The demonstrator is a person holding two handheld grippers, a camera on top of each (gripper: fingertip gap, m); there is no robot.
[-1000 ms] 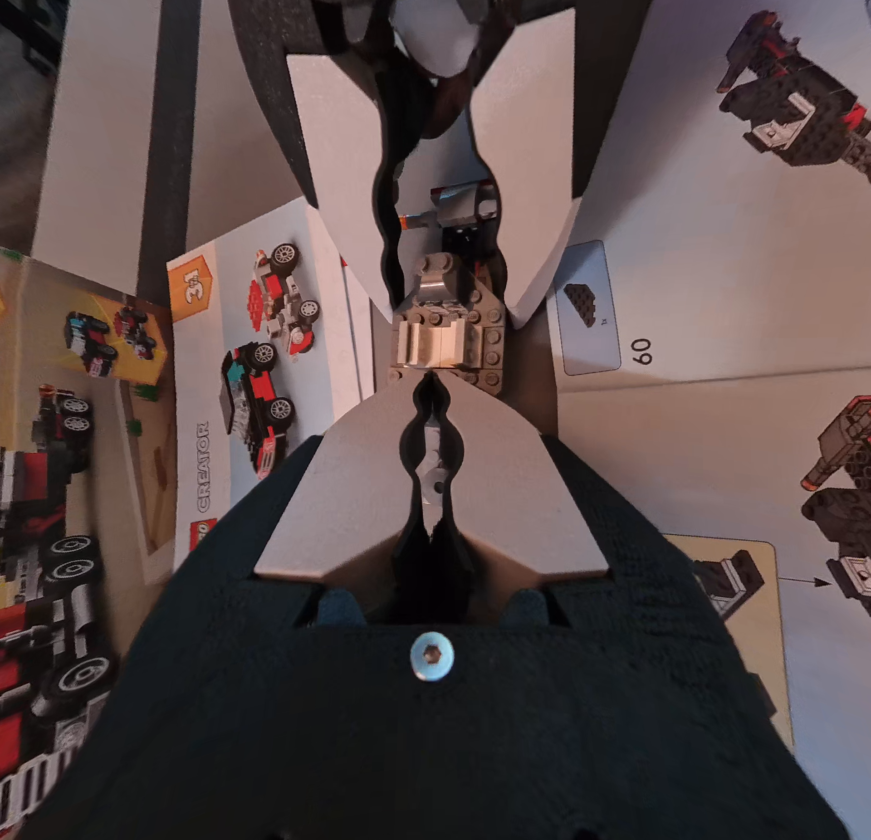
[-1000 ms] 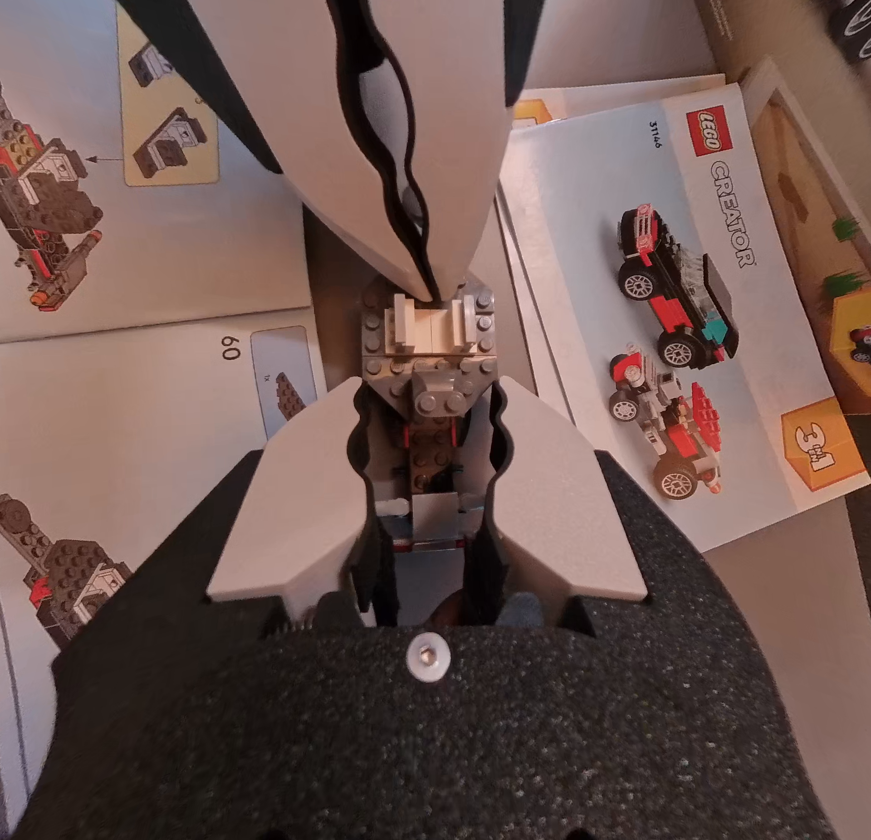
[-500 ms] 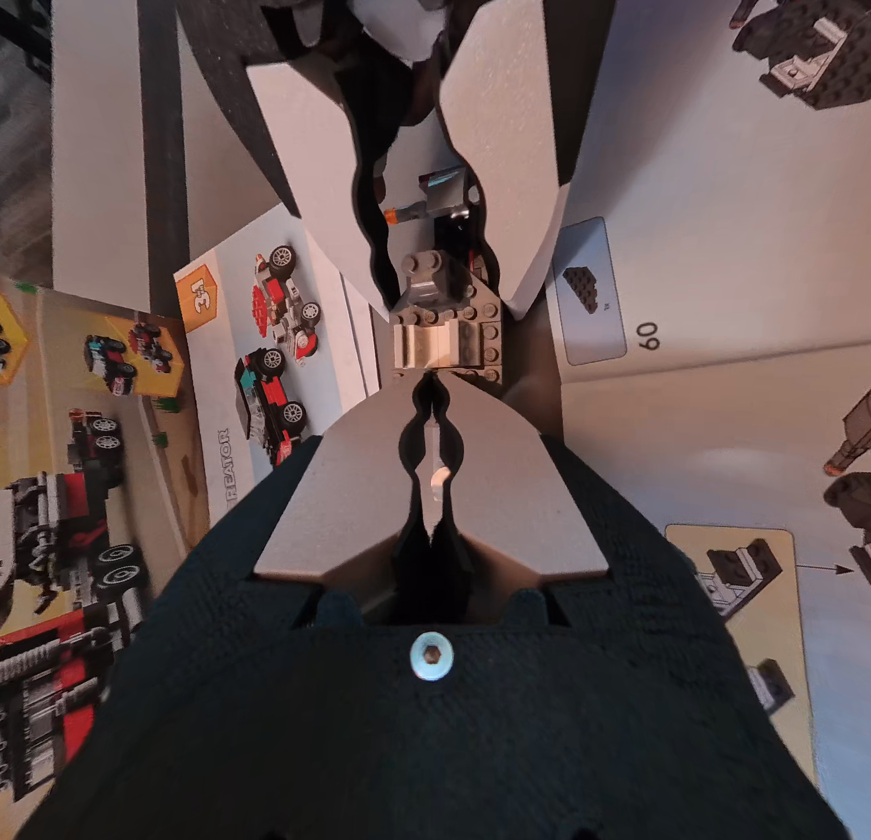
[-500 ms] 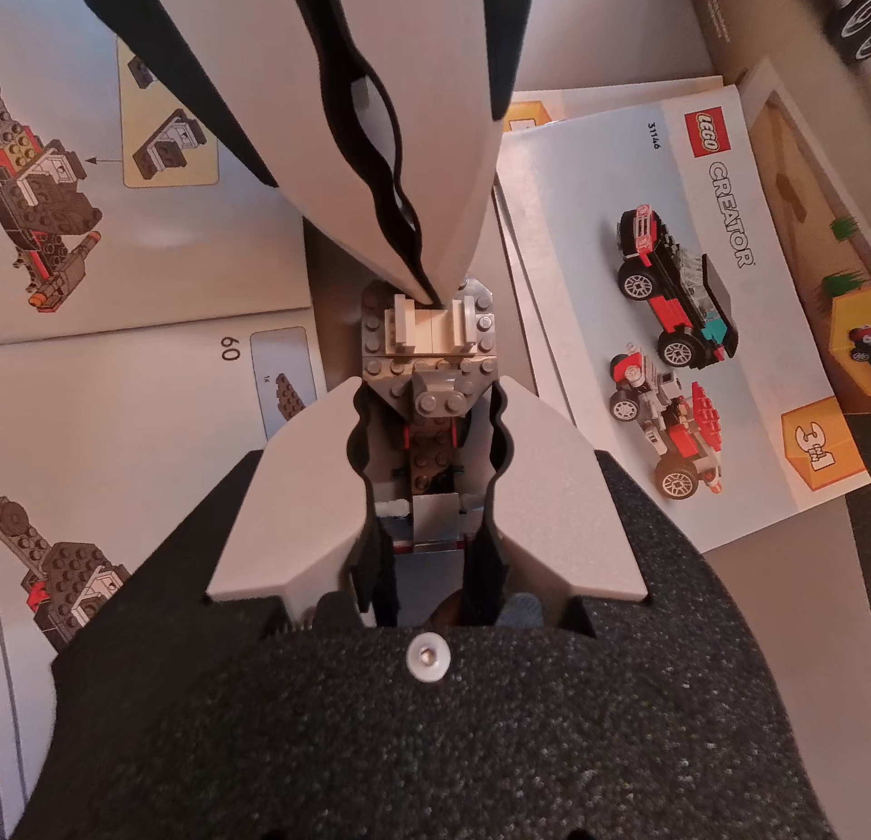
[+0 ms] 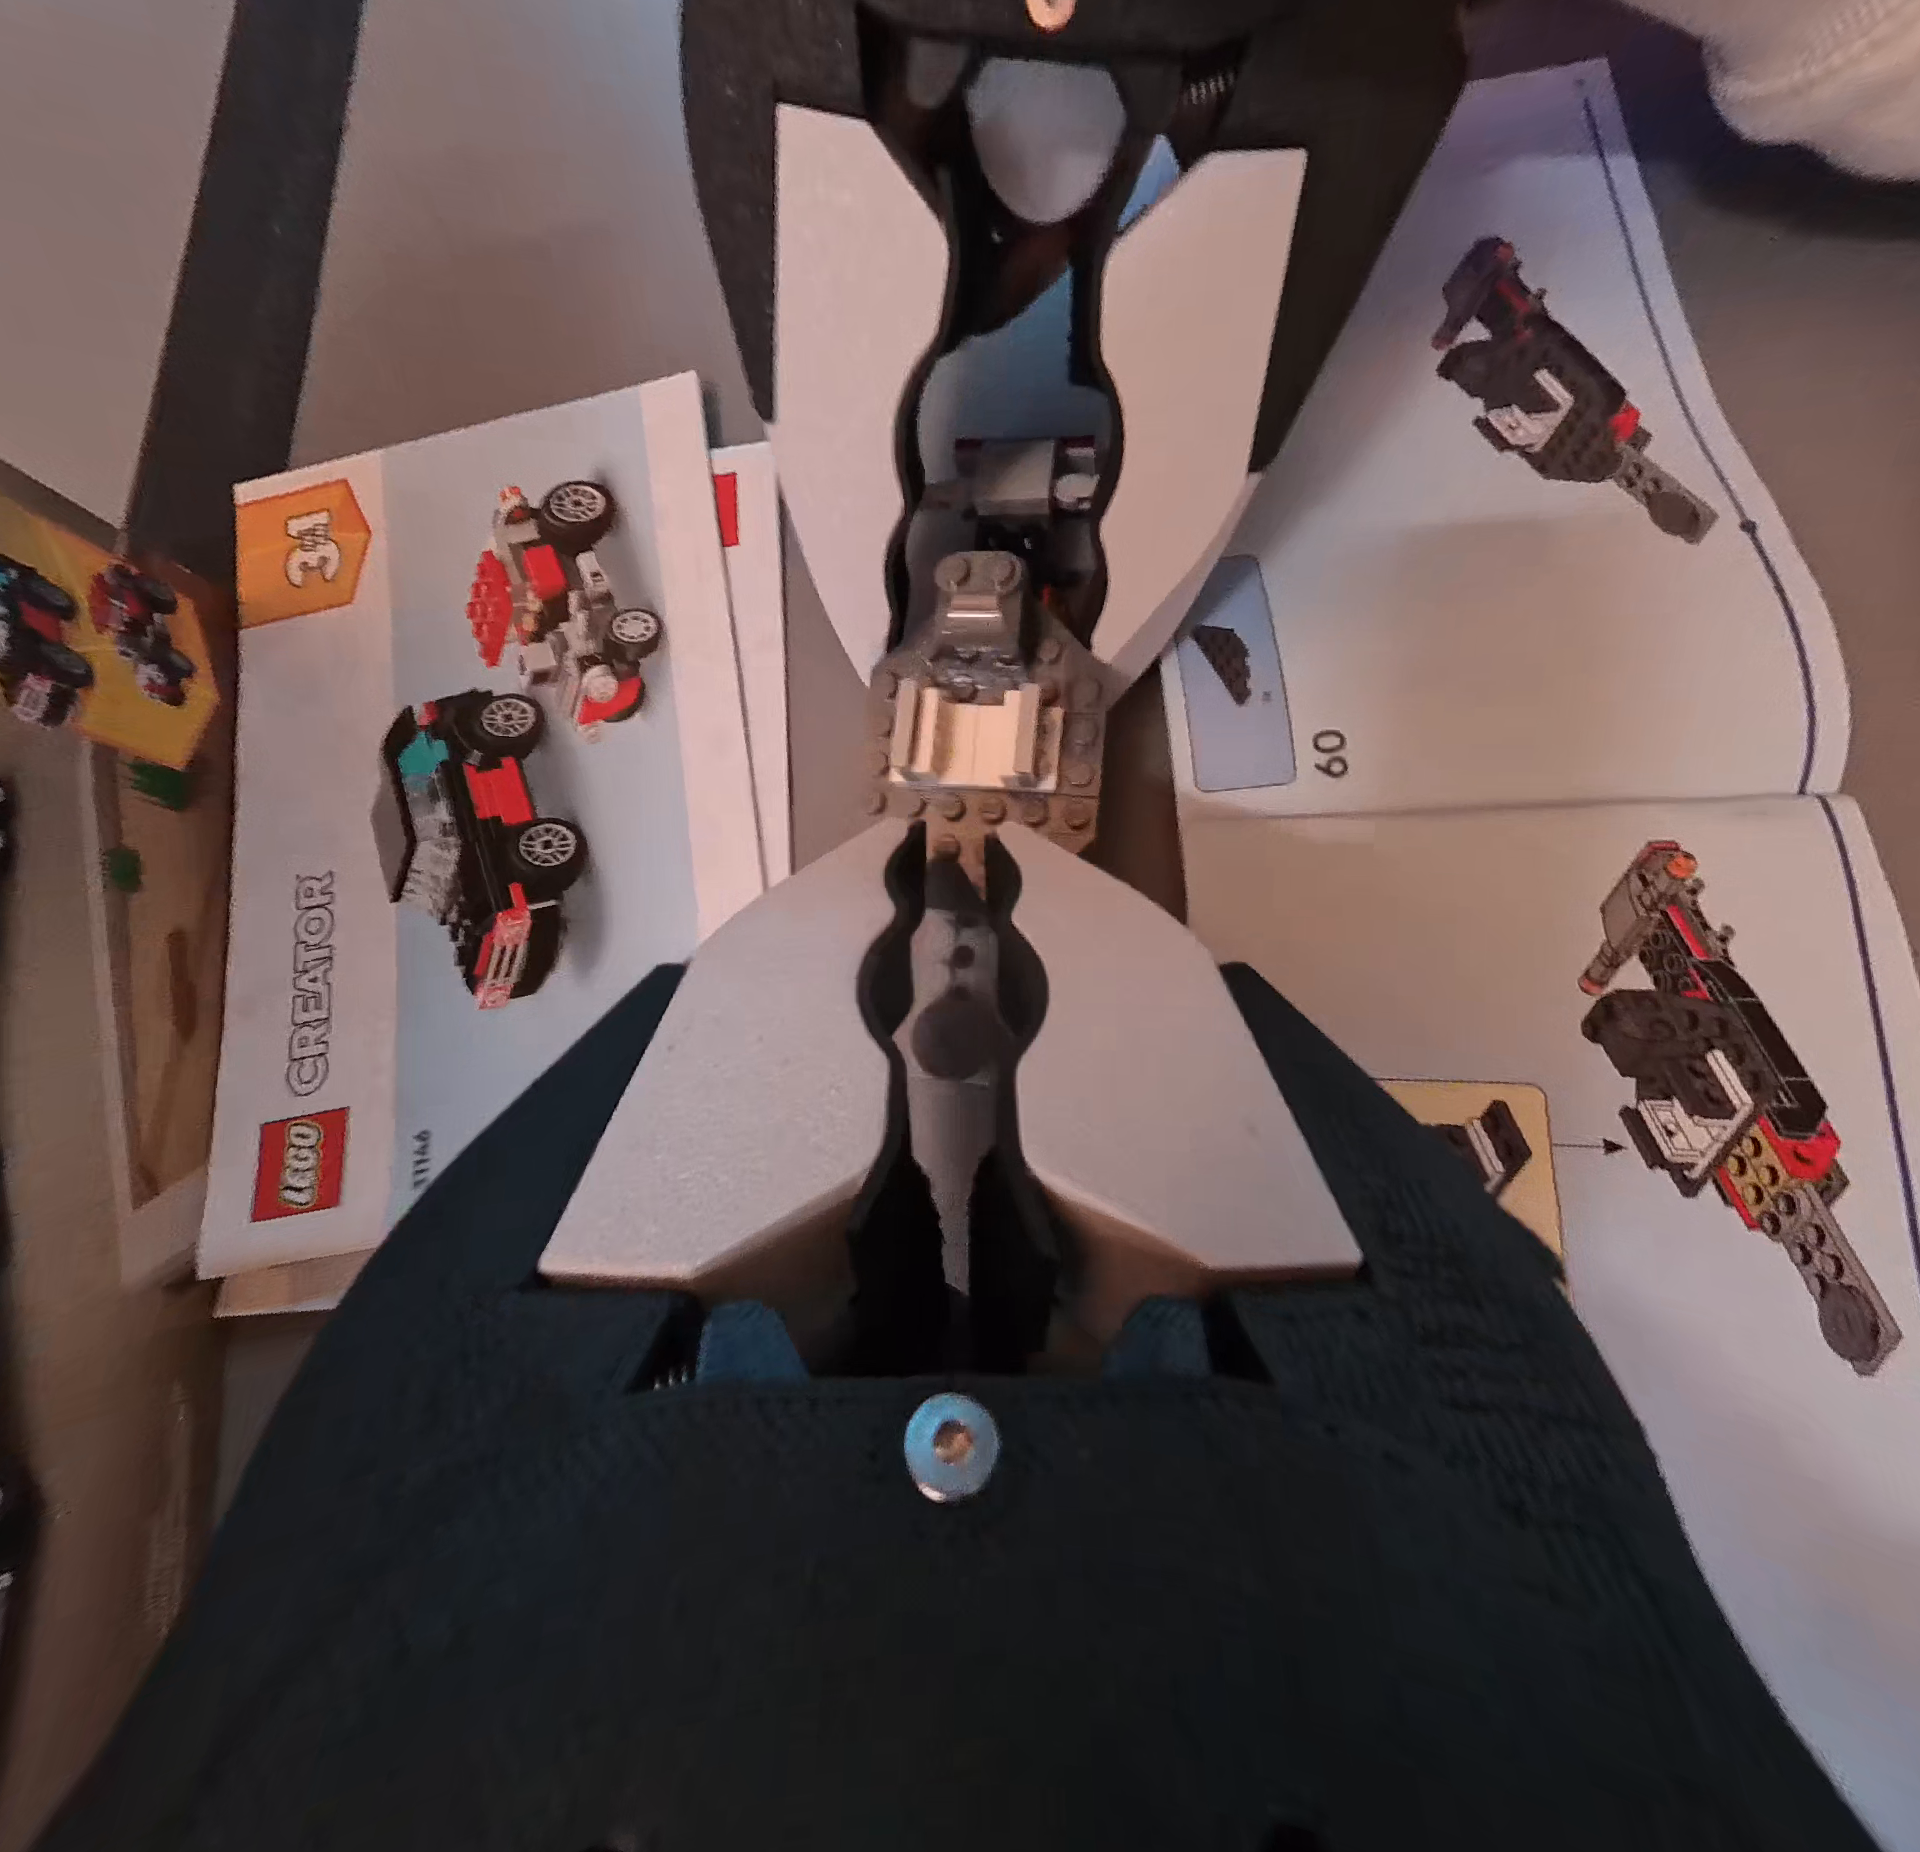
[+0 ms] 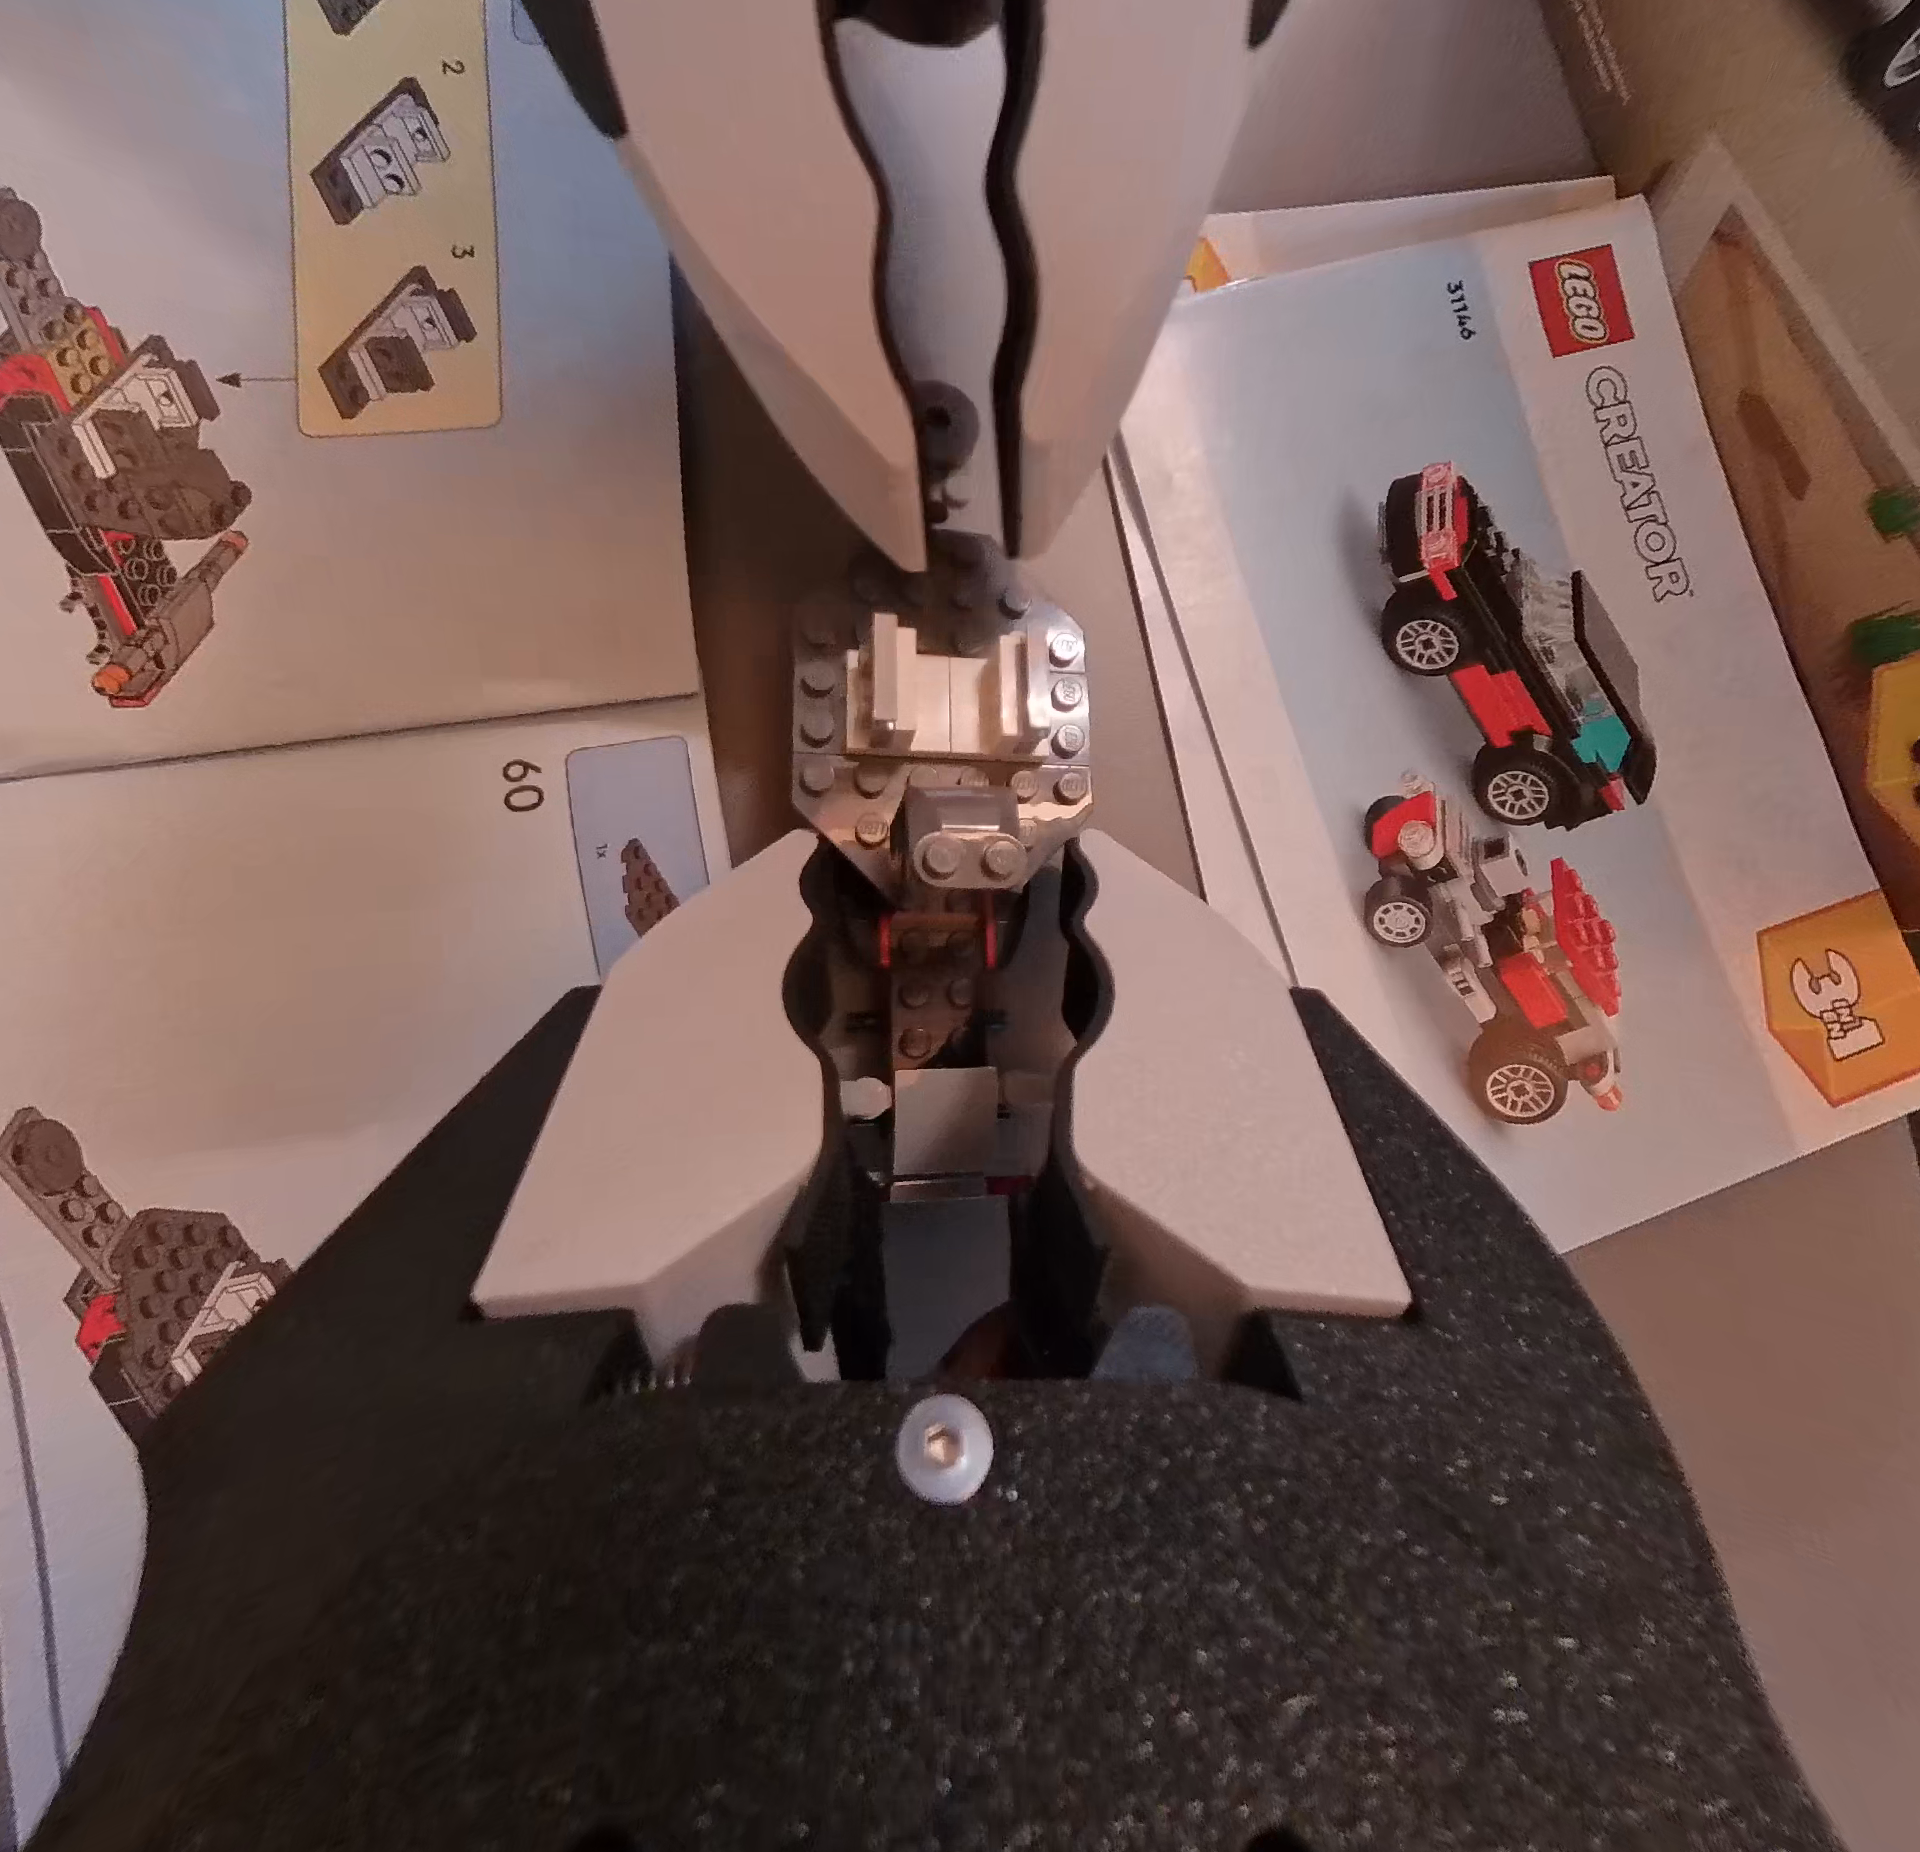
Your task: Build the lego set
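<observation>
A small grey lego model (image 5: 982, 732) with a white cab part on top hangs between both grippers above the table. My right gripper (image 6: 945, 852) is shut on its dark body end, which runs back between the fingers. My left gripper (image 5: 958, 841) faces it from the other side. Its jaws stand narrowly apart around the model's thin grey tail beam (image 5: 951, 971), which fills the gap. The model (image 6: 940, 701) and the left gripper (image 6: 966, 545) also show in the right wrist view, and the right gripper (image 5: 997, 659) shows in the left wrist view.
An open instruction booklet (image 5: 1558, 659) lies under the model on one side, and it also shows in the right wrist view (image 6: 312, 867). A closed booklet with car pictures (image 5: 468, 867) lies on the other side, partly on the set's box (image 5: 104, 659). A white sleeve (image 5: 1766, 36) is at the far corner. The grippers' ends are close to 5 cm from one another.
The left gripper's jaws have parted slightly, and more of the grey tail beam shows between them. Both views have pulled back a little. The right gripper keeps its hold.
</observation>
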